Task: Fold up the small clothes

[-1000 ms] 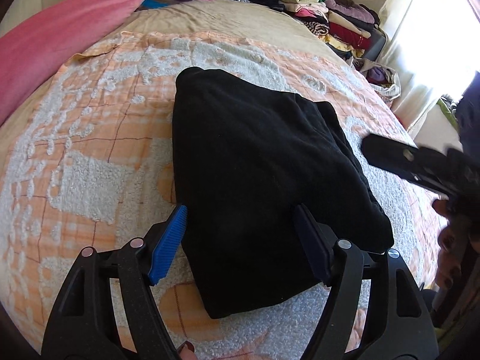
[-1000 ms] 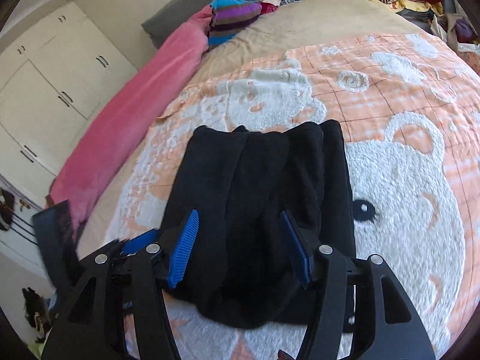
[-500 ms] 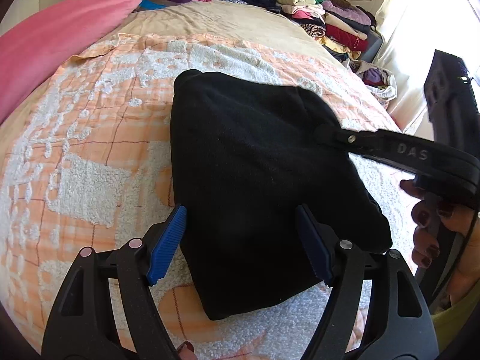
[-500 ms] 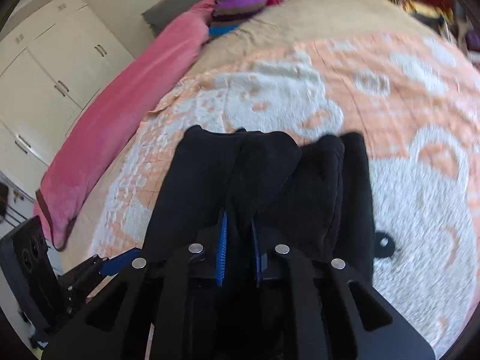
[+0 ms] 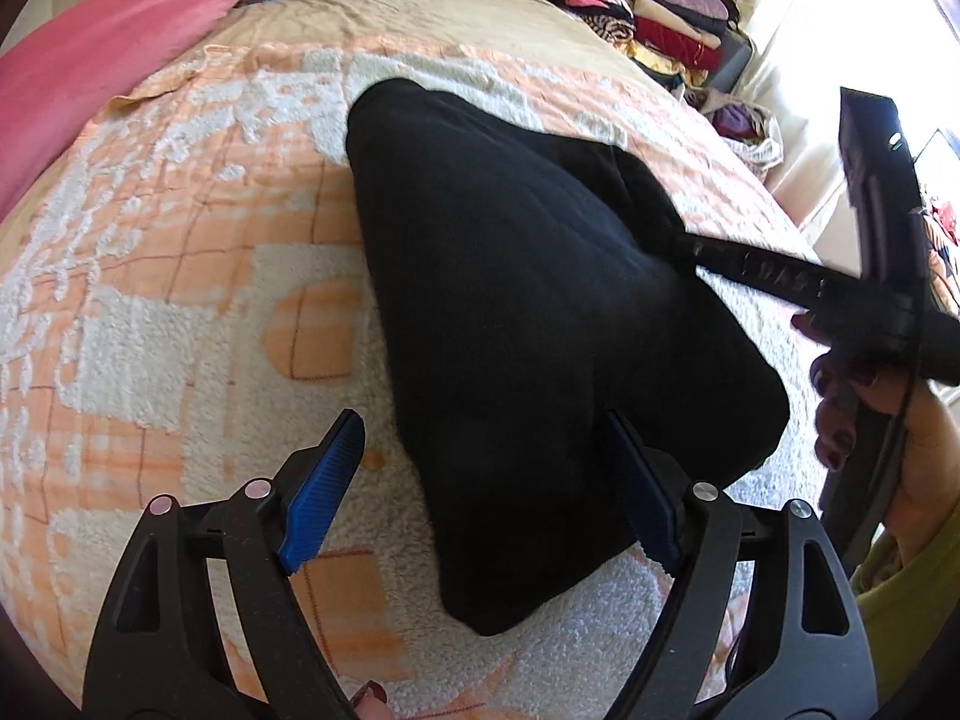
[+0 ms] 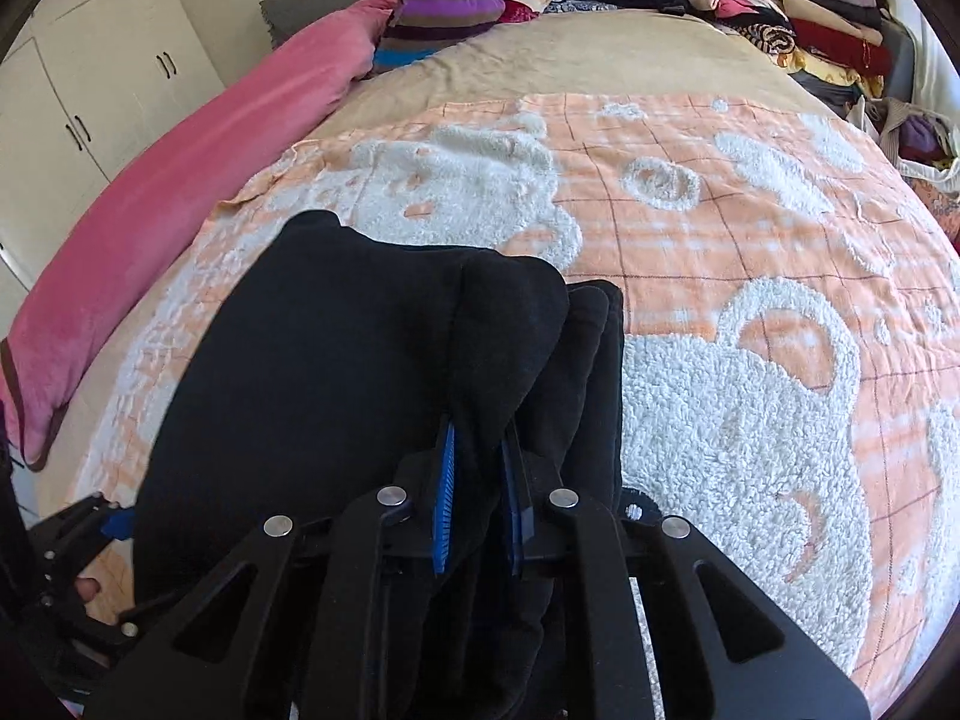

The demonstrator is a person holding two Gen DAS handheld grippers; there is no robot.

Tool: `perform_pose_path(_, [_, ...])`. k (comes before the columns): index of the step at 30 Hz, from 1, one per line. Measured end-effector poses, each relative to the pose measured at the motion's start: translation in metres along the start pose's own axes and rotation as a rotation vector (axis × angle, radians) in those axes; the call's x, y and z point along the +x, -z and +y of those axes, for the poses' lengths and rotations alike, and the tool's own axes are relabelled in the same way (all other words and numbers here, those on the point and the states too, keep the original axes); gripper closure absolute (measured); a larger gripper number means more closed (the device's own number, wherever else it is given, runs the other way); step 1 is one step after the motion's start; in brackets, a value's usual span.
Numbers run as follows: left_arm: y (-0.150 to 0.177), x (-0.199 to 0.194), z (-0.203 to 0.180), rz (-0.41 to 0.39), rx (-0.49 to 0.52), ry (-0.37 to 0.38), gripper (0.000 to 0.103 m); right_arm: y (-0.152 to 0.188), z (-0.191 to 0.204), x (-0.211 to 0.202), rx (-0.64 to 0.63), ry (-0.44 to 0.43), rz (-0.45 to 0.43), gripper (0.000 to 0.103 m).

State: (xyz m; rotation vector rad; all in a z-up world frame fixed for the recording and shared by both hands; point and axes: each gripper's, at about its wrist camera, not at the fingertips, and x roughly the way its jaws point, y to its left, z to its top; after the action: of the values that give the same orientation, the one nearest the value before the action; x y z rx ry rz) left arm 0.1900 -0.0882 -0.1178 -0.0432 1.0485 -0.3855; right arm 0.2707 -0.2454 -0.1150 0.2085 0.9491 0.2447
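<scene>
A folded black garment [image 5: 510, 276] lies on the orange-and-white fleece blanket [image 5: 180, 300]. My left gripper [image 5: 483, 426] hovers over its near corner. Its jaws are opening, wide apart, with cloth below them but neither blue pad pressing on it. In the right wrist view the black garment [image 6: 336, 360] bunches into a raised ridge. My right gripper [image 6: 477, 429] pinches that ridge between its blue pads, and its jaws are opening a little. The left wrist view shows the right gripper [image 5: 684, 243] reaching into the garment's right side, a hand behind it.
A pink blanket [image 6: 180, 180] runs along the left side of the bed, with a striped cushion [image 6: 444, 18] at its far end. Stacks of folded clothes [image 5: 648, 12] fill the far right corner. White cupboards [image 6: 72, 102] stand to the left. The left gripper [image 6: 90, 534] shows at lower left.
My right gripper went from open over the garment to closed on a fold of it, pulling the cloth into a ridge. The left gripper's jaws spread slightly wider.
</scene>
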Motion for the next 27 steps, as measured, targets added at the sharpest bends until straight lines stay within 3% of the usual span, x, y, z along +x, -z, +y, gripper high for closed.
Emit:
perform_pose_path(2, [0.001,0.001,-0.001,0.004,0.006,-0.004,0.030,0.004,-0.001,-0.015,0.006,-0.014,-0.015,0.072])
perform_pose_path(5, [0.001,0.003,0.000,0.006,0.008,-0.003,0.030,0.014,-0.003,-0.037,0.005,-0.033,-0.049,0.069])
perform_pose_path(8, [0.001,0.004,0.000,0.005,0.009,-0.004,0.030,0.028,-0.004,-0.050,0.030,-0.105,-0.031,0.058])
perform_pose_path(12, [0.001,0.004,0.001,0.008,0.007,-0.003,0.030,0.041,-0.007,-0.046,0.098,-0.216,0.021,0.057])
perform_pose_path(13, [0.002,0.004,0.000,0.008,0.010,-0.006,0.030,0.044,-0.007,-0.043,0.113,-0.251,0.038,0.061])
perform_pose_path(14, [0.002,0.004,0.000,0.008,0.013,-0.008,0.030,0.047,-0.006,-0.039,0.117,-0.284,0.051,0.085])
perform_pose_path(15, [0.002,0.004,-0.001,0.009,0.015,-0.008,0.030,0.049,-0.004,-0.038,0.108,-0.280,0.051,0.095])
perform_pose_path(19, [0.002,0.000,-0.004,0.003,0.023,0.001,0.030,0.053,0.000,-0.053,0.064,-0.191,0.006,0.096])
perform_pose_path(23, [0.002,0.001,-0.003,0.007,0.019,0.005,0.030,0.058,0.002,-0.046,-0.017,-0.044,0.033,0.097])
perform_pose_path(27, [0.003,0.004,-0.003,0.017,0.015,0.006,0.030,0.065,-0.005,-0.033,0.013,-0.045,0.049,0.097])
